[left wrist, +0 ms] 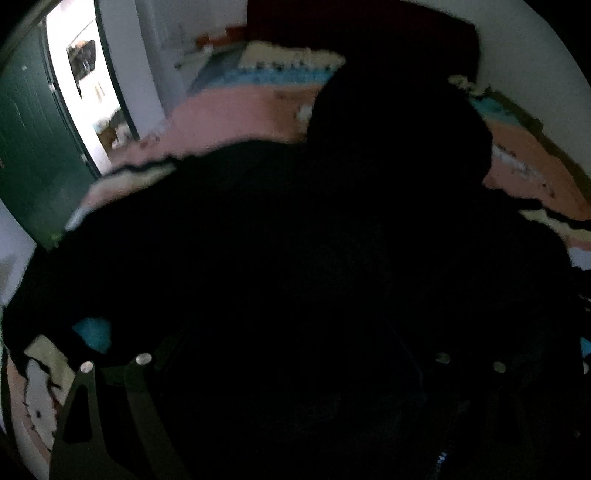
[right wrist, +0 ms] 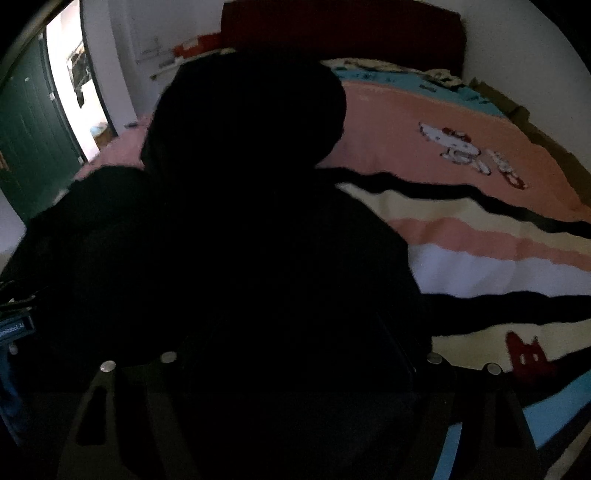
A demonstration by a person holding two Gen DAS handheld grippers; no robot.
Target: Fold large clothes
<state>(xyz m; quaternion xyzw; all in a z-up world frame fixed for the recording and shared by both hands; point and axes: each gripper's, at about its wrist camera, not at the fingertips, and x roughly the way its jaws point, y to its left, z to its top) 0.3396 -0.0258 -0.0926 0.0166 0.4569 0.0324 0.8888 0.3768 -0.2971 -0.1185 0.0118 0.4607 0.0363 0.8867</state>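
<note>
The black garment (right wrist: 229, 240) is lying spread and unfolded on the striped blanket (right wrist: 480, 258), folding barely starting, both grippers (left wrist: 291, 369) (right wrist: 299, 365) hovering over it, jaw state too dark to tell

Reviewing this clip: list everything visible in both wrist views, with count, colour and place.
black garment: one, black, spread over the bed, filling the near middle of both views
blanket: one, pink, cream, black and blue stripes with cartoon figures, covering the bed
headboard: one, dark red, far end of bed
door: one, dark green, open, left
doorway: one, bright, left
left gripper: one, dark, low in its view, state unclear
right gripper: one, dark, jaws wide over the garment
</note>
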